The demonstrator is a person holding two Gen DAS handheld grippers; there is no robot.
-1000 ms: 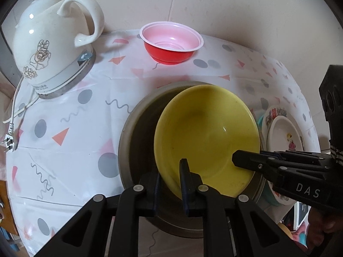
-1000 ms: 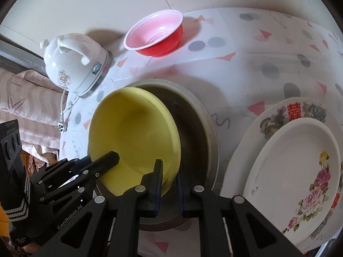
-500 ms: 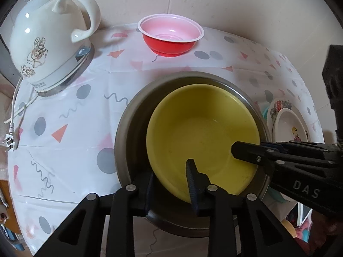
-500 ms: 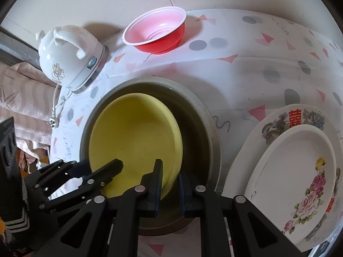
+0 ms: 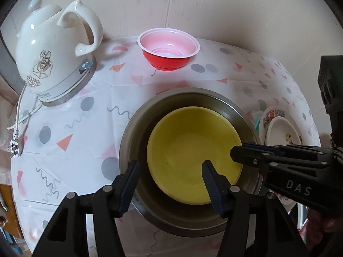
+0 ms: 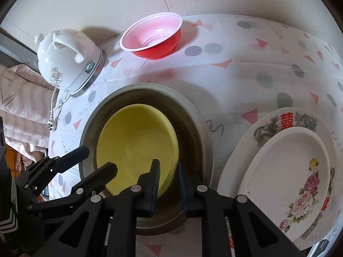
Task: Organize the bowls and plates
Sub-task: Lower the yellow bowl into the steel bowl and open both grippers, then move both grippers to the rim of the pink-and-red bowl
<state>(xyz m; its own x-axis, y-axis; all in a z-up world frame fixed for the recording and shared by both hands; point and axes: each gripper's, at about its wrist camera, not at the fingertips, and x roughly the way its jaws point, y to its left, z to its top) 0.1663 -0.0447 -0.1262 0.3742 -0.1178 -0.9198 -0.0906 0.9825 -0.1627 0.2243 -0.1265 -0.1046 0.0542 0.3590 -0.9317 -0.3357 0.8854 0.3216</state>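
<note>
Inside the steel basin (image 5: pixel 137 126): yellow bowl (image 5: pixel 193 150) | left gripper (image 5: pixel 170 171) opening, rim between, unpressed | right gripper (image 6: pixel 168 171) narrowly parted, pinching rim

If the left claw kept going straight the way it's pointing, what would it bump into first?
Most likely the yellow bowl sitting inside the metal basin: the opening left gripper straddles the bowl's near rim. Depth is hard to judge.

On your desk (image 5: pixel 70 128): small bowl (image 5: pixel 193 160) in big basin (image 5: pixel 133 137); kettle (image 5: pixel 51 64) left; cup-bowl (image 5: pixel 169 51) behind; plates (image 6: pixel 285 171) stacked right.
</note>
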